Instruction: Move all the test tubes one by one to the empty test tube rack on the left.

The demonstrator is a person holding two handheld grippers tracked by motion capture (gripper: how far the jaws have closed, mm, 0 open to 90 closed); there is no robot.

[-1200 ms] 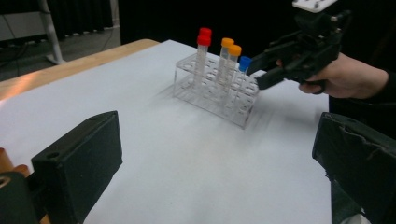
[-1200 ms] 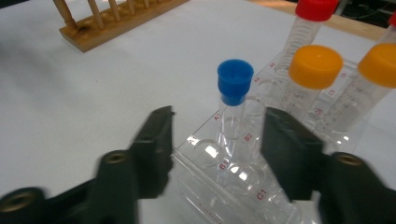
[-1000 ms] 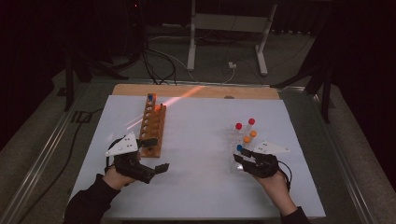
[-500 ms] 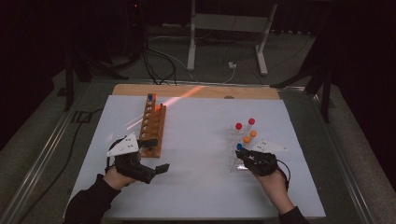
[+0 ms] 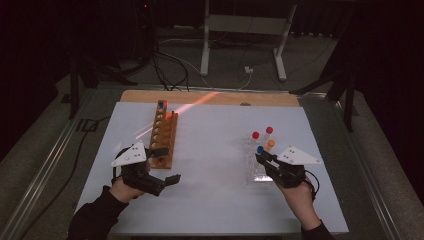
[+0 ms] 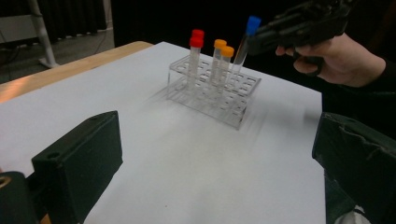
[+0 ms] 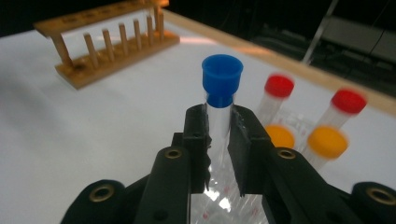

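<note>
I am clamping my right tool (image 7: 218, 140) on the blue-capped test tube (image 7: 220, 98) just under its cap, lifting it straight up out of the clear rack (image 5: 255, 167) at the table's right, clear of the red- and orange-capped tubes beside it, while my left tool (image 5: 162, 165), its jaws apart, is waiting near the wooden rack (image 5: 164, 135).

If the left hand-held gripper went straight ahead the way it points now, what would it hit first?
Probably the clear rack with its capped tubes, across bare white table. The left hand-held gripper has nothing nearer in line, though depth is hard to judge.
</note>
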